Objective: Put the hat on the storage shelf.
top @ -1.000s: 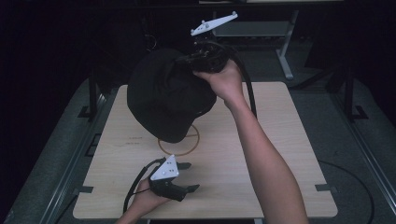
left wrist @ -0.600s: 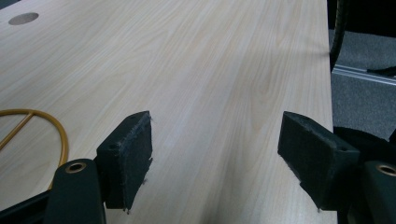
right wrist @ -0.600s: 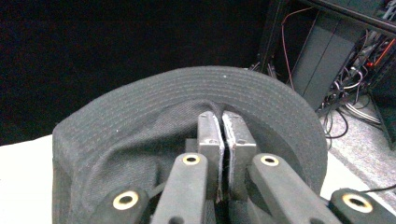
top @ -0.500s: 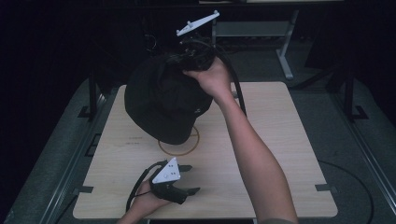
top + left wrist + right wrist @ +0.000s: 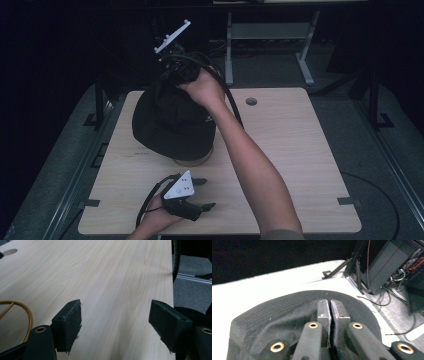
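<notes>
In the high view the right gripper (image 5: 177, 70) sits in the upper middle of the frame, raised above the far edge of the table (image 5: 300, 150), with its grey plate tilted toward the upper left. The right hand (image 5: 202, 90) grips it from the right, and the bare forearm runs down to the bottom edge of the frame. A black hat (image 5: 172, 122) hangs from that gripper, left of centre, its wide brim spread just above the tabletop. Below the brim, at the centre, a thin yellow ring (image 5: 192, 161) peeks out on the wood; whether the hat touches it cannot be told.

In the right gripper view the two jaws stand pressed almost together at the lower middle, with only a thin strip of the hat's fabric (image 5: 274, 315) caught between the pads. The hat's ribbed black cloth fills the lower half of that frame, its rim curving across the middle.

The left gripper (image 5: 202, 192) rests low at the bottom left of the high view, held by the left hand (image 5: 152, 220) near the table's near edge, well apart from the hat. In the left gripper view its jaws stand wide apart over bare wood with nothing between them, and part of the ring (image 5: 21, 312) shows at the left edge of that frame.
</notes>
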A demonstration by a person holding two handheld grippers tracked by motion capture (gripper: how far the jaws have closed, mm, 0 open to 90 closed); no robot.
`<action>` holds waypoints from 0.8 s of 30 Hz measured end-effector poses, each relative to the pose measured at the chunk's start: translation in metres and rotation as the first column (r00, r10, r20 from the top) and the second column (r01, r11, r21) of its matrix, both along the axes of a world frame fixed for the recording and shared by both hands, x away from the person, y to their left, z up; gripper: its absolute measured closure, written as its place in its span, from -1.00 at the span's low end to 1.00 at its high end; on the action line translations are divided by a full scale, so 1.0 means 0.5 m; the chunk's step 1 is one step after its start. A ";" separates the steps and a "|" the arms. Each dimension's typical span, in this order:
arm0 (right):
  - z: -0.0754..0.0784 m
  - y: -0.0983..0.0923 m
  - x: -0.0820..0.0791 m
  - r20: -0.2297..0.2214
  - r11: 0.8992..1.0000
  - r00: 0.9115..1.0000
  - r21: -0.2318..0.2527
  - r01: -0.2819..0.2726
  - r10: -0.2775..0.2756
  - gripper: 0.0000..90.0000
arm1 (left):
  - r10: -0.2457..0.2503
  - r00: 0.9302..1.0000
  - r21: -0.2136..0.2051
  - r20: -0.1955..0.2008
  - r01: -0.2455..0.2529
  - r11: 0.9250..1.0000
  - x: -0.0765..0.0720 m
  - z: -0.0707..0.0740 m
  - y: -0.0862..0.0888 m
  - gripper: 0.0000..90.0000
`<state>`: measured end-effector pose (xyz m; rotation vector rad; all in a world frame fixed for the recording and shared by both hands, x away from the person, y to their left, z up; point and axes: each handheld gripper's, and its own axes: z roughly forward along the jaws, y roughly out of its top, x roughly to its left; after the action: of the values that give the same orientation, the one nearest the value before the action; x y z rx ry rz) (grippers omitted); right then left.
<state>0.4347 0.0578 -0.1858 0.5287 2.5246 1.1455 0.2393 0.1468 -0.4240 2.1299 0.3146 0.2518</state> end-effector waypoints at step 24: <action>-0.039 -0.146 -0.010 -0.087 0.982 0.995 0.177 0.070 -0.055 0.04 | -0.003 1.000 0.005 -0.011 0.003 1.000 -0.004 -0.002 -0.005 -0.43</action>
<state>0.4295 -0.0151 -0.2051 0.7092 2.4659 1.3622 0.2375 0.1443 -0.4250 2.1375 0.3173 0.2401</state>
